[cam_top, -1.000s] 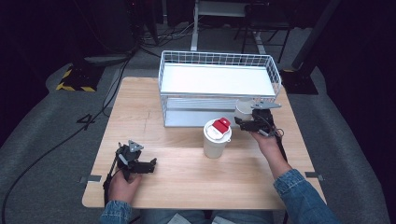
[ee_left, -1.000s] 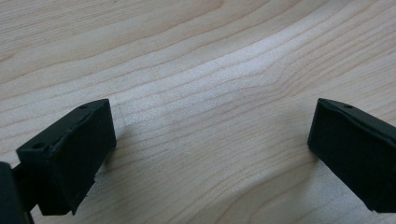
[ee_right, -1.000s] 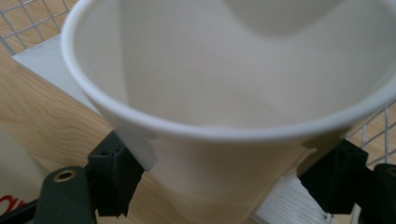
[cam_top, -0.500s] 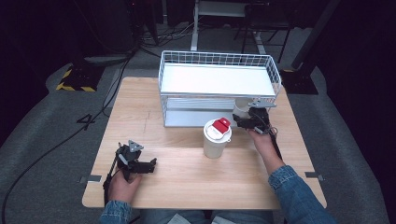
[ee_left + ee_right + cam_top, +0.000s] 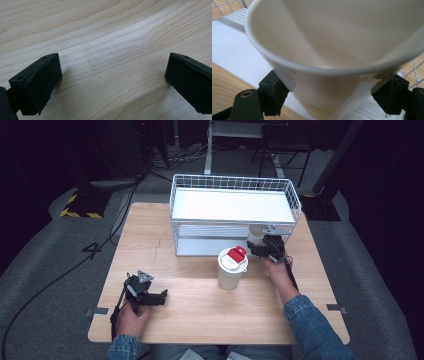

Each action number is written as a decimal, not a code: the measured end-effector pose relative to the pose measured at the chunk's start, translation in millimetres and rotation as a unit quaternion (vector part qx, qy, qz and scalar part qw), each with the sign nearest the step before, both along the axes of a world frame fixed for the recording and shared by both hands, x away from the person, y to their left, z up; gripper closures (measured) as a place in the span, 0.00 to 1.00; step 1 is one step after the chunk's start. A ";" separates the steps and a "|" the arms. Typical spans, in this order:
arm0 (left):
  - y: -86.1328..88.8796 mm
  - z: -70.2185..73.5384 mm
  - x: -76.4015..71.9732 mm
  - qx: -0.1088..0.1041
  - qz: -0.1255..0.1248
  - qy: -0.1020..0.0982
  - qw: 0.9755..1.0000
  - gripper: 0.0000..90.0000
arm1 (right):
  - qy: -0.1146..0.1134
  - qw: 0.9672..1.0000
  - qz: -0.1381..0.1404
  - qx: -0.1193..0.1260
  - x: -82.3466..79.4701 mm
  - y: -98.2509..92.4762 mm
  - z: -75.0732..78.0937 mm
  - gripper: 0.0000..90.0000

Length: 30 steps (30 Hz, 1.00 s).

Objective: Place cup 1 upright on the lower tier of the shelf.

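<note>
The worktop (image 5: 200,320) is the biggest thing here, pale wood, with 1 white wire rack (image 5: 232,215) of 2 tiers standing at its 12 o'clock edge. At the worktop's centre stands 1 paper cup with a red-tabbed lid (image 5: 232,267), upright and untouched. At 3 o'clock from that cup, the right gripper (image 5: 265,247) holds 1 open, lidless paper cup (image 5: 256,234) at the front right of the rack's lower tier. In the right gripper view the 2 fingers (image 5: 273,92) pinch that open cup (image 5: 332,50) by its lower wall from either side, and its rim tilts toward the camera; the white ribbed shelf (image 5: 234,57) of the rack lies beneath and behind it. Whether the cup's base rests on the shelf cannot be told.

The left gripper (image 5: 145,295) lies at 8 o'clock on the worktop, well apart from both cups, with its fingers (image 5: 37,80) spread wide over bare wood, gripping nothing.

My reading is that the work is moving the open cup at the lower tier, and it looks midway: the cup is firmly gripped at the shelf mouth but not yet released. Left to do, it seems, are setting it down and letting go.

Count: 2 cups, 1 lid, 1 rack, 2 grippers.
</note>
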<state>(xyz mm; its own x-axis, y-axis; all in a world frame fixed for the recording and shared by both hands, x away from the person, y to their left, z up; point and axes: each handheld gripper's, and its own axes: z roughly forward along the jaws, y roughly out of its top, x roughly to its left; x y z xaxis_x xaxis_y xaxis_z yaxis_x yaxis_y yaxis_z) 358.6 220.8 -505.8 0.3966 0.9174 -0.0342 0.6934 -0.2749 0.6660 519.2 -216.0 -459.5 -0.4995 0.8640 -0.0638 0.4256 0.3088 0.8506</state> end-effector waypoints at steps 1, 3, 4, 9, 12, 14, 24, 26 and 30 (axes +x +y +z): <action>0.0 0.0 0.0 0.000 0.000 0.000 1.000 0.02 | -0.001 1.000 -0.001 0.000 0.7 -0.1 -0.7 0.26; 0.0 0.0 0.0 0.000 0.000 0.000 1.000 0.02 | 0.001 1.000 -0.002 0.002 1.5 -0.1 -1.7 0.26; 0.0 0.1 -0.1 0.000 0.000 0.001 1.000 0.02 | 0.001 1.000 -0.003 0.005 3.0 0.4 -3.8 0.26; 0.0 0.0 0.0 0.000 0.000 0.000 1.000 0.02 | 0.003 1.000 -0.008 0.005 6.2 2.0 -6.6 0.26; 0.0 0.0 0.0 0.000 0.000 0.000 1.000 0.02 | -0.002 1.000 -0.006 0.005 9.4 2.2 -7.5 0.26; 0.0 0.0 0.0 0.000 0.000 0.000 1.000 0.02 | -0.001 1.000 -0.005 0.008 10.8 3.0 -8.0 0.26; 0.0 0.0 0.0 0.000 0.000 0.000 1.000 0.02 | 0.011 1.000 -0.006 0.016 15.1 4.6 -11.9 0.25; 0.0 0.0 0.0 0.000 0.000 0.000 1.000 0.02 | 0.015 1.000 -0.007 0.020 16.5 3.8 -13.1 0.25; 0.0 0.0 0.0 0.000 0.000 0.000 1.000 0.02 | 0.019 1.000 -0.007 0.024 18.0 2.6 -14.4 0.25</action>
<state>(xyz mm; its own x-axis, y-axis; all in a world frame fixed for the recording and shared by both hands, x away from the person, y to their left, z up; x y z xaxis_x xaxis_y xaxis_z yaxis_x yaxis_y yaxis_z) 358.6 220.8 -505.8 0.3966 0.9173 -0.0342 0.6934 -0.2750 0.6660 537.1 -213.5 -473.9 -0.4890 0.8723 -0.0029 0.4618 0.2617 0.8475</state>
